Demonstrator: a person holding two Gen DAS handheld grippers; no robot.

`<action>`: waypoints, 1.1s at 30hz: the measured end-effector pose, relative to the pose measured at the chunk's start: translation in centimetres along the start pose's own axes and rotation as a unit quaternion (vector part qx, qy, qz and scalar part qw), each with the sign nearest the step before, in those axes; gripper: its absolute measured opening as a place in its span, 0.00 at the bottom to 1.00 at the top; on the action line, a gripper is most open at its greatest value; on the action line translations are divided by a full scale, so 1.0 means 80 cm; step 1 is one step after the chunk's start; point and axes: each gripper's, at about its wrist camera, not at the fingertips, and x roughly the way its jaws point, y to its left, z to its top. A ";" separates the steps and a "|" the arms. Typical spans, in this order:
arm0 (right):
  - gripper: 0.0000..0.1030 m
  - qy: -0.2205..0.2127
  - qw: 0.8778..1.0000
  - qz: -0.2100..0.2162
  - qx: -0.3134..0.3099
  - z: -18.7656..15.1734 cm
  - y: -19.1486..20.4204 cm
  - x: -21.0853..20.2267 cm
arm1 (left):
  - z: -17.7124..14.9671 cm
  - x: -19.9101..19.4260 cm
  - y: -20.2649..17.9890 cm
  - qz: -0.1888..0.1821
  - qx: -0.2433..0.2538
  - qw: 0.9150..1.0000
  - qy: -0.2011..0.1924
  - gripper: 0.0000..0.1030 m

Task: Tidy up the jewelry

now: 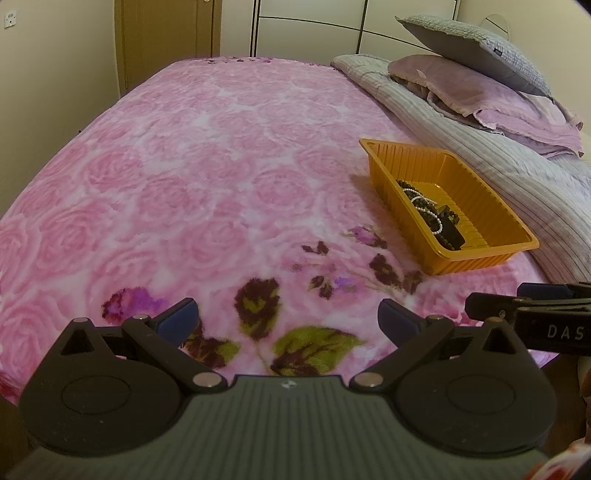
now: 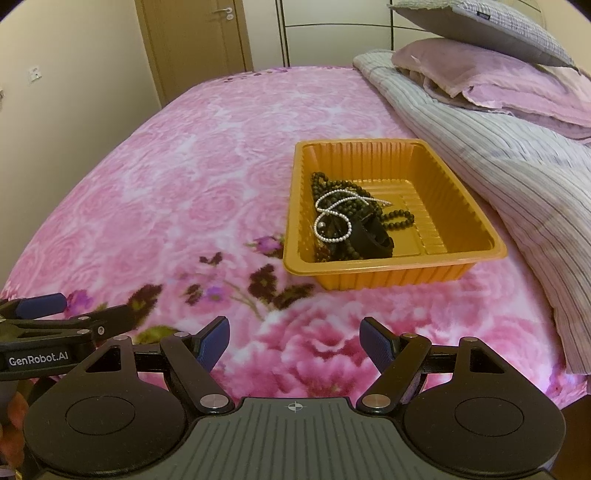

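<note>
An orange plastic tray [image 2: 436, 177] [image 1: 491, 206] rests on the pink bed. Inside it lies a heap of jewelry: a white pearl string [image 2: 332, 214] [image 1: 430, 214] draped over dark bead strands [image 2: 395, 219] and a black band [image 2: 371, 240] [image 1: 452, 230]. My right gripper [image 2: 295, 343] hovers over the blanket short of the tray, open, nothing between its blue pads. My left gripper [image 1: 288, 319] is open and empty too, with the tray ahead to its right. Each gripper's side shows in the other's view: the right gripper's fingers [image 1: 524, 304], the left gripper's fingers [image 2: 48, 314].
A pink rose-patterned blanket [image 1: 192, 177] [image 2: 192, 177] covers the bed. A striped folded quilt [image 2: 517, 173] [image 1: 517, 162] lies just right of the tray, with a purple pillow [image 2: 491, 77] and a grey pillow [image 2: 480, 26] stacked behind. A door [image 2: 195, 40] and wardrobe stand beyond the bed.
</note>
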 end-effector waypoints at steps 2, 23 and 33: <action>0.75 0.000 1.000 0.000 0.000 0.000 0.000 0.000 | 0.001 0.000 -0.001 0.000 0.000 1.000 0.000 1.00; 0.75 -0.001 1.000 0.000 0.000 0.002 0.001 -0.002 | 0.002 0.000 -0.002 -0.001 0.002 1.000 0.000 1.00; 0.75 -0.001 1.000 -0.001 0.000 0.002 0.002 -0.002 | 0.001 0.000 -0.002 0.000 0.002 1.000 0.000 1.00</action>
